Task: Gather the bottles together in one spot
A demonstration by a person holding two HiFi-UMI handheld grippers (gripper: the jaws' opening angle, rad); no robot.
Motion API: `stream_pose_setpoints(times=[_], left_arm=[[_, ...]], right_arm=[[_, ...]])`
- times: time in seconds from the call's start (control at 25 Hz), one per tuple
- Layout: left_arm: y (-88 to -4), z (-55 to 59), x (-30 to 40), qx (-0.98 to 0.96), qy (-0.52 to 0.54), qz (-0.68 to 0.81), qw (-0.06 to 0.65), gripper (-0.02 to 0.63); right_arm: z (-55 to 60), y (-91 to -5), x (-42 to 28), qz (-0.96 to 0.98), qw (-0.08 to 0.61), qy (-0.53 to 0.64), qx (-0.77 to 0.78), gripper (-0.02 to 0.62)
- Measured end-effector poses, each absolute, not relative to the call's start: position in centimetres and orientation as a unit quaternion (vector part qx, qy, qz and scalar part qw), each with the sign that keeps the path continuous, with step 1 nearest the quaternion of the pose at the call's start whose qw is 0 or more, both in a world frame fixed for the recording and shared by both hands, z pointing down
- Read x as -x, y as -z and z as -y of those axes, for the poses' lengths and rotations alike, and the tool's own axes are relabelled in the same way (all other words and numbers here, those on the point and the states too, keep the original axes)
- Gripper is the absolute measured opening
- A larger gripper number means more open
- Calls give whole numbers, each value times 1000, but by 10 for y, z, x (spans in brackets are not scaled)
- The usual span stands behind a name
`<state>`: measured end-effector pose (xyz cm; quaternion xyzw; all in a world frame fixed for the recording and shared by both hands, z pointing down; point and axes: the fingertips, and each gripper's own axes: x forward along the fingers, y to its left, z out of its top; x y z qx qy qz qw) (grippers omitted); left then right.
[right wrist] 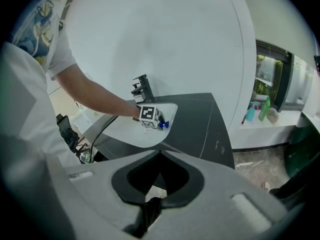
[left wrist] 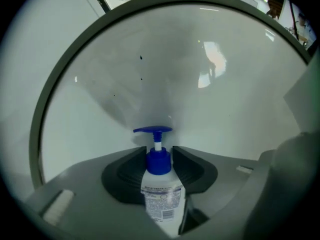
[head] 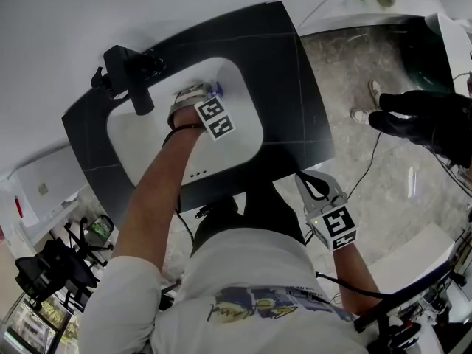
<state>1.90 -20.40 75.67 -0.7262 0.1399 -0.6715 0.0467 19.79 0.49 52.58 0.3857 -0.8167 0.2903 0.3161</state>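
Note:
A white pump bottle (left wrist: 161, 194) with a blue pump head sits between the jaws of my left gripper (left wrist: 160, 156), which are closed on its body, pump end pointing away into the white sink basin (left wrist: 215, 109). In the head view the left gripper (head: 196, 94) reaches steeply down into the basin (head: 247, 127), and only the blue pump (head: 217, 90) shows beside it. My right gripper (head: 303, 178) hangs at the front edge of the black counter (head: 299, 87). Its jaws (right wrist: 161, 154) meet with nothing between them.
A black faucet (head: 134, 80) stands at the basin's far left rim. A green bottle (right wrist: 264, 109) and a blue one (right wrist: 250, 114) stand on a white ledge to the right, past the counter. A person's dark legs and shoes (head: 413, 116) are on the floor to the right.

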Motion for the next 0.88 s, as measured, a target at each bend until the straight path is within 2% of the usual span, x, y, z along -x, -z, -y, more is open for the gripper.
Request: stream_pose_setpoints(times=[0.04, 0.2, 0.6, 0.88], left_arm=[[-757, 205, -18, 724, 675, -137, 45, 155], [-755, 201, -18, 728, 671, -134, 39, 146], [-710, 192, -16, 777, 598, -187, 58, 143], [-676, 175, -11, 809, 540, -230, 42, 141]], right_arm=[[-6, -528, -198, 815, 320, -293, -384, 2], [0, -524, -195, 819, 316, -285, -384, 2], [0, -520, -174, 830, 325, -276, -360, 2], [8, -507, -151, 850, 313, -248, -344, 2]])
